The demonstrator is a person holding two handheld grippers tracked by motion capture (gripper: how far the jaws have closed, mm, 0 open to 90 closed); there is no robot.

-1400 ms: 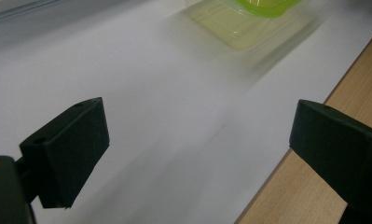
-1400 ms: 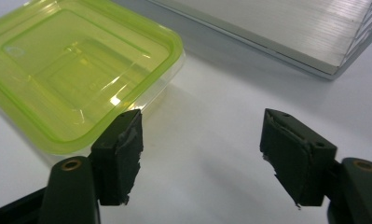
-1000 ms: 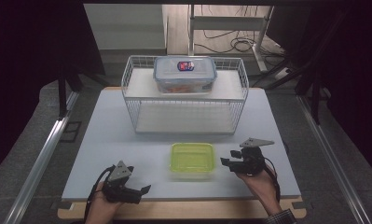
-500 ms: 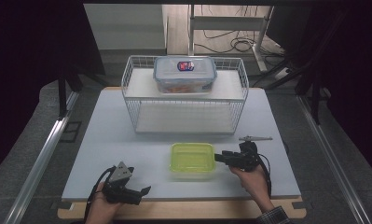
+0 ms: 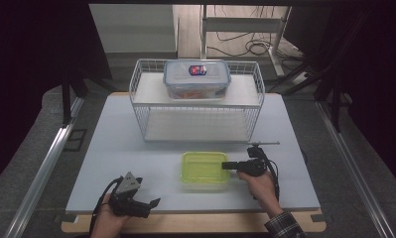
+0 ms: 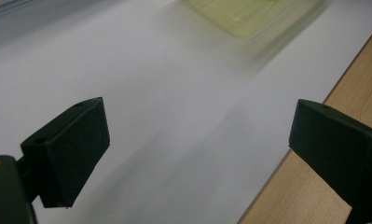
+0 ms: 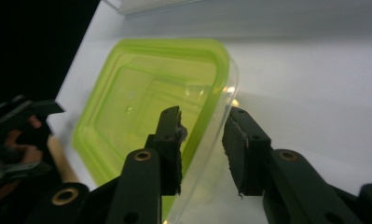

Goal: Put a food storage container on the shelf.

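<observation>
Setting: dim room, with a white table top on a wooden board; cables are seen on the floor behind it.

Rack: a white wire rack is set at the far side of the table. Its lower shelf looks bare from the high view.

Stored box: a clear lidded container with a red and blue label is already parked on the rack's top shelf.

Main item: the green-lidded container is sat flat on the table, near the front edge and in front of the rack, well apart from it.

Right gripper: its jaws are placed astride the near rim of the green box, one over the lid and one outside the wall. They have just been closing, with the rim between them, but a gap can still be seen at the outer jaw, so no firm pinch is made yet.

Left gripper: its jaws are spread wide with nothing between them, held low over the front left corner of the table, well away from the box.

Done so far: one box looks to be shelved, and the green one is lined up for a grab.

Left to do: probably the squeeze gets finished, then the box gets lifted and carried to the rack. None of that lift is started, judging by how flat the box is lying.
</observation>
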